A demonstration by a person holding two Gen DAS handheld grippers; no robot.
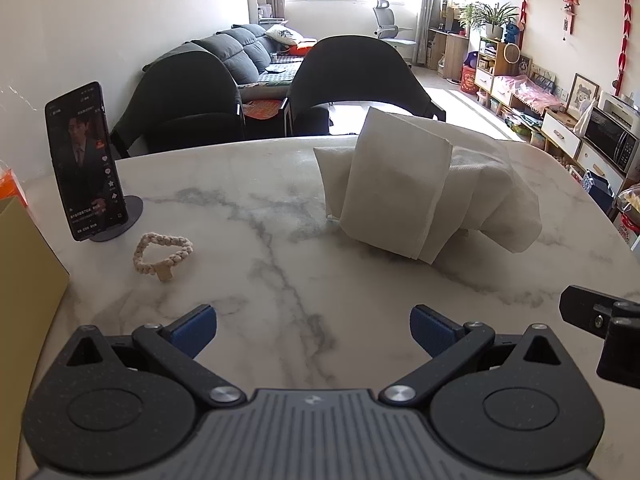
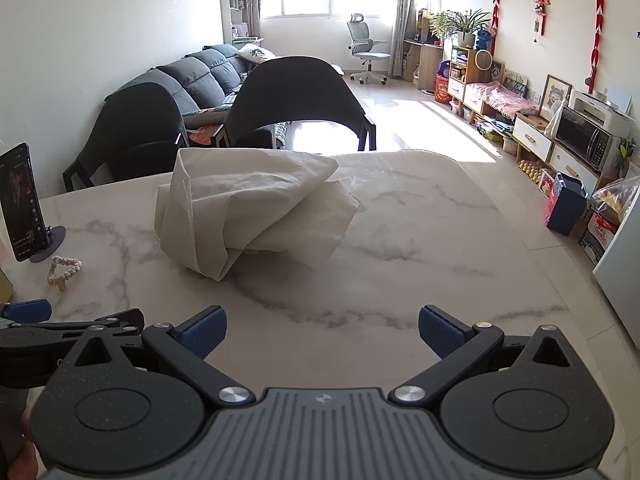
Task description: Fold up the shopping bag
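Looking ahead, I see the bag [image 1: 424, 196] slumped mid-table [image 1: 256, 240], white, crumpled, one flat panel leaning over loose folds. I hold the left gripper [image 1: 313, 330] and right gripper [image 2: 322, 330] spread wide and empty, near the bag but apart from it.

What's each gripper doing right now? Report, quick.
Left gripper: open, holding nothing, short of the bag.
Right gripper: open, holding nothing, also short of the bag.

The marble table [image 1: 280, 264] carries a crumpled white shopping bag [image 1: 424, 196], a phone on its stand [image 1: 86, 164] and a braided ring [image 1: 162, 254].
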